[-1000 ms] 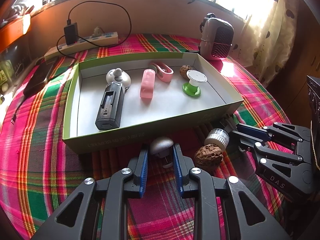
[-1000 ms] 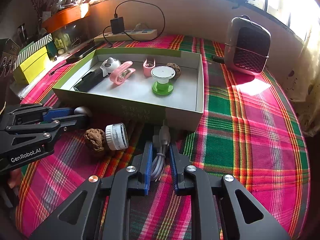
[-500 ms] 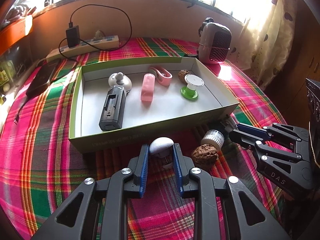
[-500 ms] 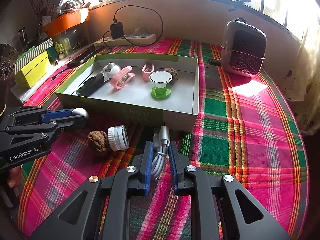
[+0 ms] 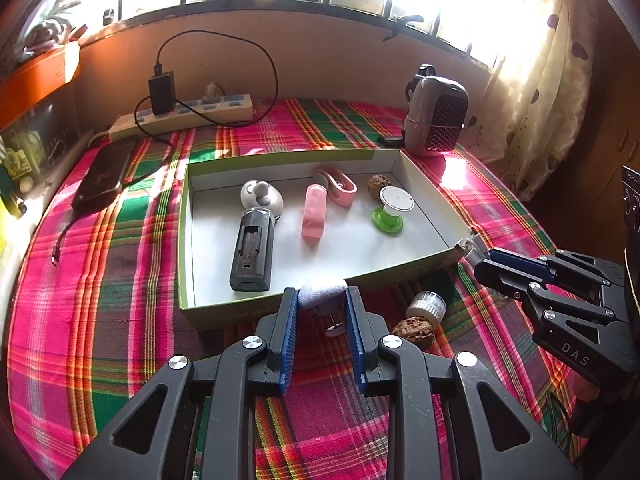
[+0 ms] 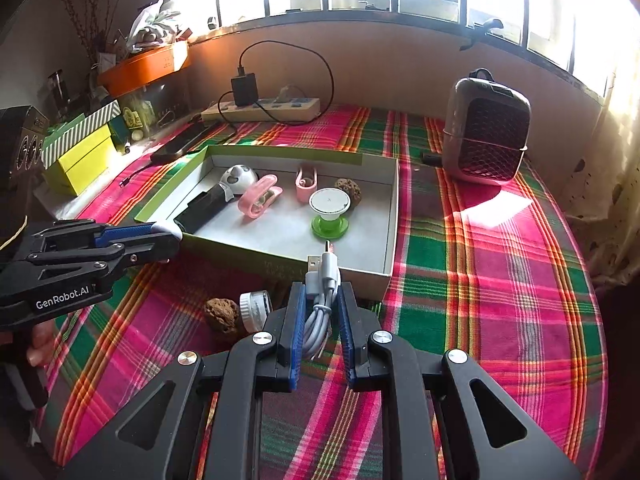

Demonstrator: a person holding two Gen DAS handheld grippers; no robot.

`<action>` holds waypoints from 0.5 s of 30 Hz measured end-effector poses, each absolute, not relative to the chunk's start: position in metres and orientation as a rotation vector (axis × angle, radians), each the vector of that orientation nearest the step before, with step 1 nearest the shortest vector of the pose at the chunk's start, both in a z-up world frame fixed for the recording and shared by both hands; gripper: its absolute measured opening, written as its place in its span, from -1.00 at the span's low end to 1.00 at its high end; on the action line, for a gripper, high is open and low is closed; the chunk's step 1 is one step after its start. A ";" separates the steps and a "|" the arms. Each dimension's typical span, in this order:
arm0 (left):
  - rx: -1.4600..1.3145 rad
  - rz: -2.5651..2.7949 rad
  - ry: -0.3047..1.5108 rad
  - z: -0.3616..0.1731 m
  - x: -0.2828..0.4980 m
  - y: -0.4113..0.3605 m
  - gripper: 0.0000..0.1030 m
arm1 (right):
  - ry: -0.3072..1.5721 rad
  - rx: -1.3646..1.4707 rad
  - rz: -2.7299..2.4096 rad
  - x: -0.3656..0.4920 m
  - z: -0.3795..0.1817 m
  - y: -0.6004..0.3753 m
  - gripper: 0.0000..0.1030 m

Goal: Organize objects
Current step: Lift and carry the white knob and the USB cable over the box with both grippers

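A shallow green box (image 5: 320, 300) (image 6: 280, 258) on the plaid cloth holds a black device (image 5: 251, 254), a white round gadget (image 5: 262, 200), pink clips (image 5: 314, 216), a green-and-white stand (image 5: 388, 208) and a walnut (image 5: 378, 182). My left gripper (image 5: 322, 300) is shut on a white-capped plug (image 5: 322, 292), raised at the box's near wall; it also shows in the right wrist view (image 6: 166, 236). My right gripper (image 6: 322, 300) is shut on a coiled white USB cable (image 6: 320, 292), raised near the box's near right corner. A walnut (image 5: 412, 330) and a small white jar (image 5: 428, 305) lie on the cloth in front of the box.
A grey heater (image 6: 486, 132) stands at the back right. A power strip with charger (image 5: 184, 114) lies along the back wall, a black phone (image 5: 106, 178) at back left. Yellow and striped boxes (image 6: 80, 152) and an orange tray (image 6: 144, 66) sit at the left.
Both grippers have risen with their loads: the left lifted the plug to the box's near wall, the right lifted the cable toward the box's corner.
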State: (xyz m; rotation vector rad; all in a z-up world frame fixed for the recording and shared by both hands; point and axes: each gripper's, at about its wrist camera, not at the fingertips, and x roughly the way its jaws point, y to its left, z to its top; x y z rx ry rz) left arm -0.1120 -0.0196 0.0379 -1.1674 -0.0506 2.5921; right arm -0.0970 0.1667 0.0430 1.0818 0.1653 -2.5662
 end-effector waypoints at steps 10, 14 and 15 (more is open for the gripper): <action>-1.174 2.597 -0.064 0.043 -0.134 -0.021 -0.59 | 0.172 1.060 -2.520 -0.121 0.055 0.149 -0.67; -1.187 2.594 -0.063 0.042 -0.143 -0.020 -0.59 | 0.182 1.070 -2.499 -0.133 0.054 0.141 -0.67; -1.186 2.595 -0.061 0.042 -0.145 -0.020 -0.59 | 0.186 1.070 -2.491 -0.135 0.054 0.139 -0.67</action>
